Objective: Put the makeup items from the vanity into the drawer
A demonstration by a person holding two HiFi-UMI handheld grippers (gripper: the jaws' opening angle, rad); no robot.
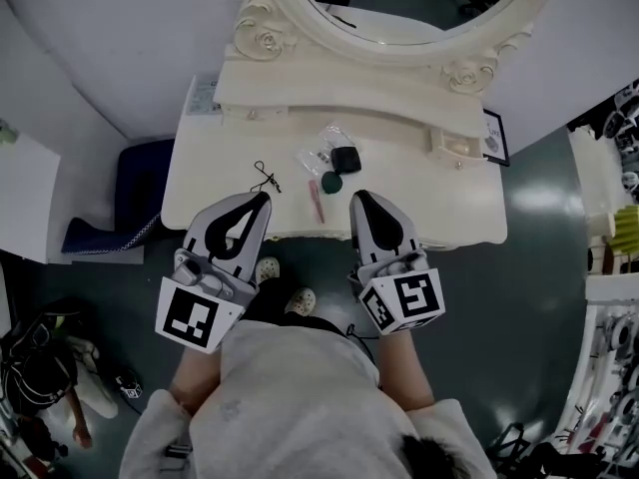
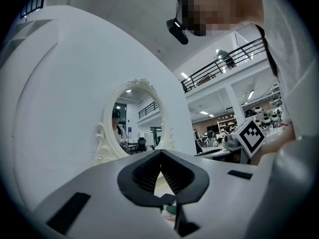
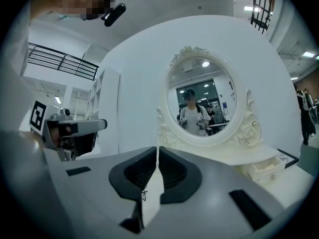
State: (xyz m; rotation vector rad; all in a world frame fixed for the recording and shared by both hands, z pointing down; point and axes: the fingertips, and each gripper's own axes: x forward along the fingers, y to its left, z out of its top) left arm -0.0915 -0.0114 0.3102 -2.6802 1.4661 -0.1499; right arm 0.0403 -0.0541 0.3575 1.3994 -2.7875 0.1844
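Standing right behind them, I'd say this job basically hasn't started. The person is at the near edge of the cream-white carved vanity surface (image 1: 200, 183) with a gripper in each hand, both hanging just over that edge. The left gripper (image 1: 262, 201) has its jaws pressed together at the tips with nothing in them. The right gripper (image 1: 360, 200) is the same, closed down to a hairline slit and empty.

All the makeup sits in a loose cluster mid-surface, just beyond the two grippers and between them:
- a pink stick, maybe a lip pencil (image 1: 318, 201), nearest of the lot
- a small round green pot (image 1: 331, 183), just right of it
- a black square compact (image 1: 346, 158), a bit farther back
- a crinkly clear plastic packet (image 1: 329, 136), farthest, with some small white bits beside it
- a thin black wiry loop (image 1: 265, 178), off to the left; can't tell what it is

The small cream drawer (image 1: 454, 145) is on the far right, in the raised shelf under the oval mirror (image 1: 399, 30). It looks pulled out a little, and I can't see anything inside it.

So my read is zero items moved and everything still left to do. The pink stick looks like the easiest first grab, and either gripper would have to spread its jaws first.
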